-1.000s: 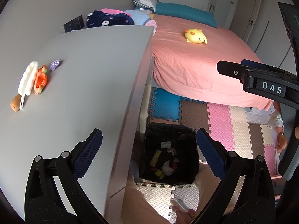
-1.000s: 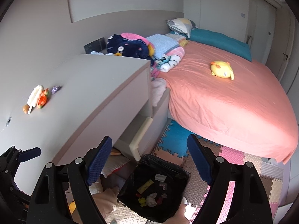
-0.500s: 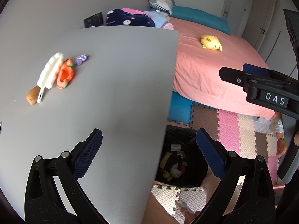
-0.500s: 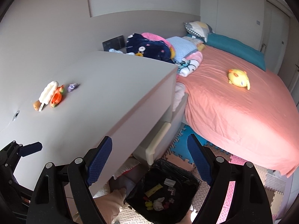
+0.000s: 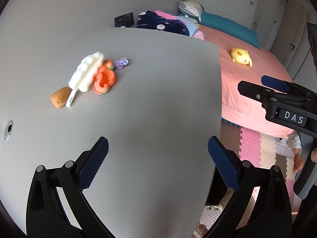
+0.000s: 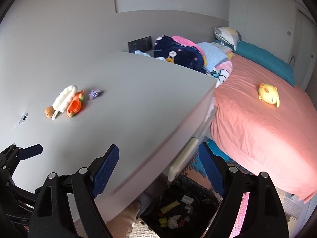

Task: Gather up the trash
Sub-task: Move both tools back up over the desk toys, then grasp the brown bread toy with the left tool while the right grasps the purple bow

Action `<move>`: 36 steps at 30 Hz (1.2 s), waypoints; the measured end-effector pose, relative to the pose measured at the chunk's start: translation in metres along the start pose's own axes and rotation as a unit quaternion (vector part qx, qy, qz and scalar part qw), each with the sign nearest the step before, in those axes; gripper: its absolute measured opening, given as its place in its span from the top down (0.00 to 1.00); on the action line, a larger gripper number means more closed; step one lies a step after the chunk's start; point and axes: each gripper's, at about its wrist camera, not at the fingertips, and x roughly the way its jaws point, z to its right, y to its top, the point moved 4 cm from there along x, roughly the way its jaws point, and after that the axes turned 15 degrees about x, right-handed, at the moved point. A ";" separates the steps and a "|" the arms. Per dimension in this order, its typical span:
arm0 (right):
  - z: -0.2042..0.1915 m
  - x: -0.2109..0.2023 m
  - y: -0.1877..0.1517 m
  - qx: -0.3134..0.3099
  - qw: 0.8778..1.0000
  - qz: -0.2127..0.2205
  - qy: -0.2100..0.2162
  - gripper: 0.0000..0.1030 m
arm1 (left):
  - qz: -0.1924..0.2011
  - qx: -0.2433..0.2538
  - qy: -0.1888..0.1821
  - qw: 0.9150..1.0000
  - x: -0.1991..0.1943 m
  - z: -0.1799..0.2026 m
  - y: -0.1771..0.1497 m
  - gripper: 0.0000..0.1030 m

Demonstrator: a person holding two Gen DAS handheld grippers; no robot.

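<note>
On the grey desk (image 5: 158, 119), a white ice-lolly toy (image 5: 87, 71) is lying beside an orange toy (image 5: 105, 79). The left gripper (image 5: 158, 164) is hovering, fingers apart. The right gripper (image 6: 158, 170), marked "DAS", is also gaping above the black trash bin (image 6: 178, 208).

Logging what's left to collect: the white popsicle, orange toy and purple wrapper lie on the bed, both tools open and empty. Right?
Not quite. The white popsicle, orange toy and purple wrapper lie on the grey table, as the left wrist view shows. Both the left tool and right tool are open and empty.
</note>
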 end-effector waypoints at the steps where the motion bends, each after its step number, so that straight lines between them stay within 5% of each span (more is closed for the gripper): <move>1: -0.004 0.002 0.001 -0.002 1.000 0.000 0.001 0.20 | 0.000 -0.005 0.002 1.000 0.000 -0.005 -0.001 0.06; 29: -0.095 0.069 0.026 -0.048 0.998 -0.029 0.030 0.20 | 0.009 -0.110 0.054 0.992 0.004 -0.136 -0.018 0.06; 36: -0.109 0.089 0.034 -0.053 0.997 -0.042 0.042 0.26 | 0.000 -0.116 0.063 0.991 0.014 -0.161 -0.013 0.35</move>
